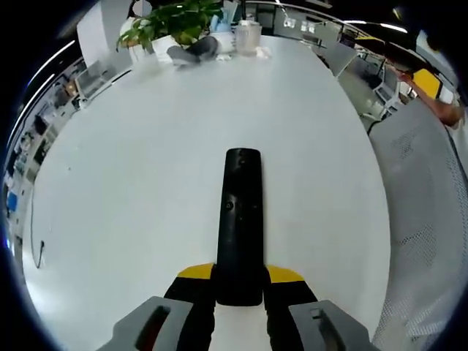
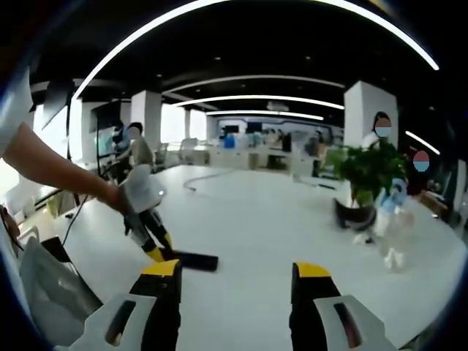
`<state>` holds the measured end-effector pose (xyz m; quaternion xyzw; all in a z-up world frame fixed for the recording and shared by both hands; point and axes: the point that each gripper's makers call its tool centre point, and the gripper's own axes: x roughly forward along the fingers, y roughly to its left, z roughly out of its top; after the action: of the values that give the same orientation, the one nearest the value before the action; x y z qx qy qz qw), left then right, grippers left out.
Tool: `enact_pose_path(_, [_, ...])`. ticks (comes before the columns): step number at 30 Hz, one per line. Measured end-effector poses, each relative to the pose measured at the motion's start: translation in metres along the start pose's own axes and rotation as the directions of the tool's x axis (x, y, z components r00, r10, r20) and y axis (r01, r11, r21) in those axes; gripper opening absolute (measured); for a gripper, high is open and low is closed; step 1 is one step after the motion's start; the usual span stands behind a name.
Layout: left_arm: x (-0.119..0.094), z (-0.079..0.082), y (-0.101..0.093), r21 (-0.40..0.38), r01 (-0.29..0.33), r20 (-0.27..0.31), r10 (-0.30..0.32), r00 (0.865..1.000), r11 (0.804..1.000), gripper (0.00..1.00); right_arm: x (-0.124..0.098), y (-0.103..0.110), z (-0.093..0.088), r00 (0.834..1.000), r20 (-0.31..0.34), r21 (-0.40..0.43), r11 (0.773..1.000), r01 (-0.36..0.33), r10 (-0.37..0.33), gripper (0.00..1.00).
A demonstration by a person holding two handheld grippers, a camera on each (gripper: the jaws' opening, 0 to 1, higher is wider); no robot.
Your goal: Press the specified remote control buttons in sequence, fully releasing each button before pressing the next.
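left gripper view: my left gripper (image 1: 239, 289) has its jaws clamped on the near end of the remote (image 1: 240, 219), which lies flat on the white table (image 1: 131, 190).
right gripper view: my right gripper (image 2: 238, 281) hangs above the table, jaws apart and empty, well apart from the remote (image 2: 194, 260).
step: i judge no button is pressed yet.
how: keep the left clamp steady, bring one right jaw tip straight down on the button, then lift fully clear.
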<state>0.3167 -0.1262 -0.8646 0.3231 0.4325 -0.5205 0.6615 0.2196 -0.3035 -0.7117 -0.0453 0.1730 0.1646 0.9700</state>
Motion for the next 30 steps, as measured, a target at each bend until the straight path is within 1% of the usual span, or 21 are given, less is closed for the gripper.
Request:
enact_pose_path(2, [0.0, 0.0, 0.002, 0.011, 0.008, -0.015, -0.007, 1.0, 1.0, 0.24, 0.0, 0.0, 0.0, 1.0, 0.0, 0.001, 1.0, 0.0, 0.0, 0.58])
enact_pose_path(8, [0.0, 0.0, 0.008, 0.009, 0.006, -0.016, -0.005, 1.0, 1.0, 0.24, 0.0, 0.0, 0.0, 1.0, -0.001, -0.002, 1.0, 0.0, 0.0, 0.58])
enact_pose_path(12, [0.0, 0.001, 0.009, 0.018, 0.011, -0.032, -0.01, 0.999, 1.0, 0.24, 0.0, -0.001, 0.0, 1.0, -0.001, 0.001, 1.0, 0.003, -0.003, 0.58])
enact_pose_path(18, [0.0, 0.001, 0.017, 0.03, 0.016, -0.056, -0.014, 0.998, 0.999, 0.24, 0.0, 0.0, -0.001, 1.0, -0.005, -0.005, 1.0, 0.002, -0.002, 0.58])
enact_pose_path(25, [0.0, 0.002, 0.025, 0.017, 0.013, -0.071, -0.011, 0.997, 1.0, 0.24, 0.0, -0.001, -0.001, 1.0, -0.004, -0.001, 1.0, 0.005, -0.005, 0.58])
enact_pose_path(30, [0.001, 0.002, 0.028, 0.023, 0.013, -0.087, -0.011, 0.996, 1.0, 0.24, 0.0, -0.001, -0.002, 1.0, -0.007, -0.003, 1.0, 0.005, -0.005, 0.58])
